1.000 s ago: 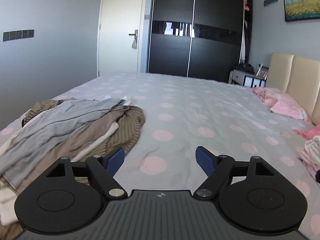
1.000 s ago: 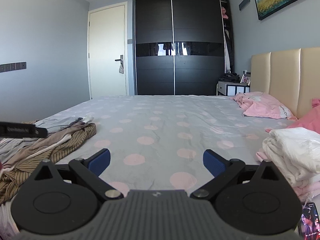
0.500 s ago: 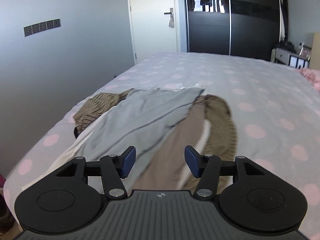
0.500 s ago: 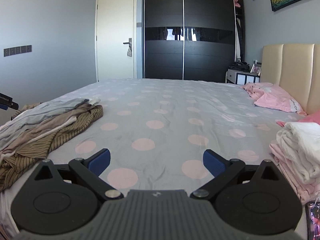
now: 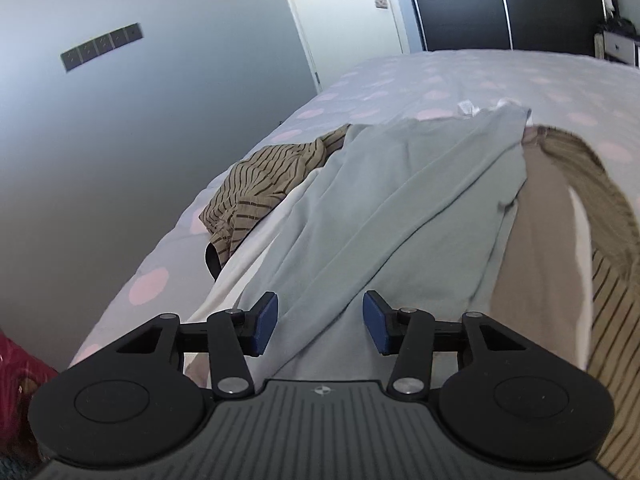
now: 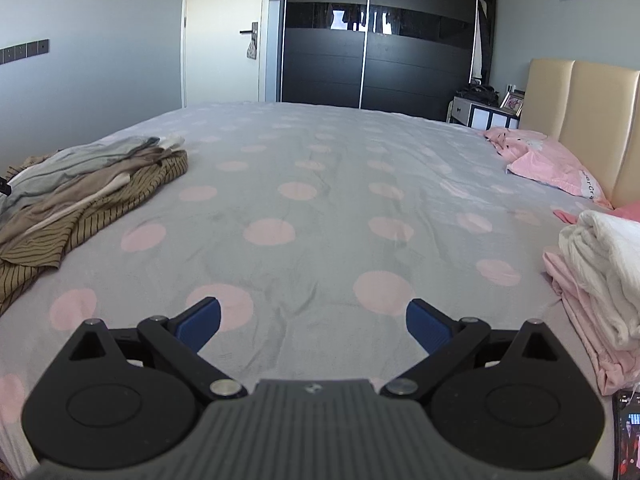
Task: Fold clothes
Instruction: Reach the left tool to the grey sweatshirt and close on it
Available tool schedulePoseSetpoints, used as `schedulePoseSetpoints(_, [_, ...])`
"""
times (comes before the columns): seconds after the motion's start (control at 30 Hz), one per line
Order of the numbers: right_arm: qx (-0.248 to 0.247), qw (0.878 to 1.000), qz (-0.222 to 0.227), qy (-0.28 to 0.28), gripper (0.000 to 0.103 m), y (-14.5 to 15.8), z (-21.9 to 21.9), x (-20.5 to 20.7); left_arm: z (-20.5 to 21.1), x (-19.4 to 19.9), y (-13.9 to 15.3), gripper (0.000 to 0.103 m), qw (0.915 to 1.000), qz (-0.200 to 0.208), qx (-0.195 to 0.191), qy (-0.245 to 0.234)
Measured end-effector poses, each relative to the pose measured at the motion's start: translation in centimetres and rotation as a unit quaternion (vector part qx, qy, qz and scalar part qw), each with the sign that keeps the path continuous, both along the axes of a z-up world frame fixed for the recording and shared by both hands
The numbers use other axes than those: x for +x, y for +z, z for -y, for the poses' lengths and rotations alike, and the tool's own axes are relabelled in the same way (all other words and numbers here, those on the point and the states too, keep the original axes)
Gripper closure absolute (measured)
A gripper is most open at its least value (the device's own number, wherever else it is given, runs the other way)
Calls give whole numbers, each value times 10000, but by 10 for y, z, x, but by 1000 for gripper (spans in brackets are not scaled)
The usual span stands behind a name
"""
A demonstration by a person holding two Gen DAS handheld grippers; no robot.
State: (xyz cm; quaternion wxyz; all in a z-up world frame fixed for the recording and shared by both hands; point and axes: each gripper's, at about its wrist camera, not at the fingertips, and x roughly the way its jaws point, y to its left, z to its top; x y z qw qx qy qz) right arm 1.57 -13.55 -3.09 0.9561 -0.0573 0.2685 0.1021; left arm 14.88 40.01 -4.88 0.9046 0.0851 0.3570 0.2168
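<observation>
At the bed's (image 6: 320, 208) left edge, left gripper (image 5: 319, 324) hangs over the grey garment (image 5: 400, 208) topping the unfolded pile (image 6: 80, 192); fingers half-open, just been closing, cloth below them but not pinched. Judgement: lower onto one hem edge, take the top layer only, avoid the striped piece (image 5: 256, 188). Right gripper (image 6: 313, 322): fingers wide apart, holding nothing, over bare sheet. Folded stack (image 6: 600, 272) far right.
</observation>
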Motion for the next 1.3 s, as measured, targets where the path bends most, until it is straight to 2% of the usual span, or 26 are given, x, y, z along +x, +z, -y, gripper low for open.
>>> schedulePoseSetpoints(0.13, [-26,9999,-100,50,3,-6,-5,3,2,3,-6,55,9996,86,264,-74])
schedulePoseSetpoints(0.2, [-13,9998,-146,99,3,-9,-8,5,-2,8,-4,67,9995,188,222,85])
schedulePoseSetpoints(0.23, [-6,9998,-169,126,3,-10,-9,5,-5,12,-4,80,9992,174,284,242])
schedulePoseSetpoints(0.27, [-6,9997,-174,160,3,-11,-11,6,-6,14,-3,84,9989,190,293,304])
schedulePoseSetpoints(0.3, [-6,9997,-156,179,3,-10,-11,5,-6,14,-1,89,9990,233,238,282])
schedulePoseSetpoints(0.33, [-4,9997,-132,185,3,-10,-10,4,-4,14,1,98,9994,226,178,197])
schedulePoseSetpoints(0.37, [-2,9998,-108,191,3,-9,-10,3,1,14,3,101,9995,209,205,101])
schedulePoseSetpoints(0.53, [149,9998,-54,85,3,-6,-4,-1,19,2,35,103,9969,663,-203,-367])
schedulePoseSetpoints(0.67, [257,9996,31,120,3,-2,-4,-5,60,-16,71,103,9883,961,-368,-1122])
schedulePoseSetpoints(0.8, [383,9988,193,229,3,8,-4,-12,116,-37,106,103,9731,1105,-547,-1945])
schedulePoseSetpoints(0.9, [490,9979,318,286,3,16,-4,-19,167,-57,118,103,9567,1026,-742,-2620])
schedulePoseSetpoints(1.07, [696,9960,463,327,3,32,2,-31,250,-92,116,103,9255,678,-937,-3607])
schedulePoseSetpoints(1.17, [732,9955,517,317,3,41,7,-37,290,-113,107,103,9008,371,-1070,-4193])
schedulePoseSetpoints(1.23, [806,9951,504,286,3,44,11,-39,311,-126,99,103,8879,129,-1188,-4442])
schedulePoseSetpoints(1.3, [874,9951,414,212,3,47,16,-40,325,-142,94,103,8703,-126,-1423,-4714])
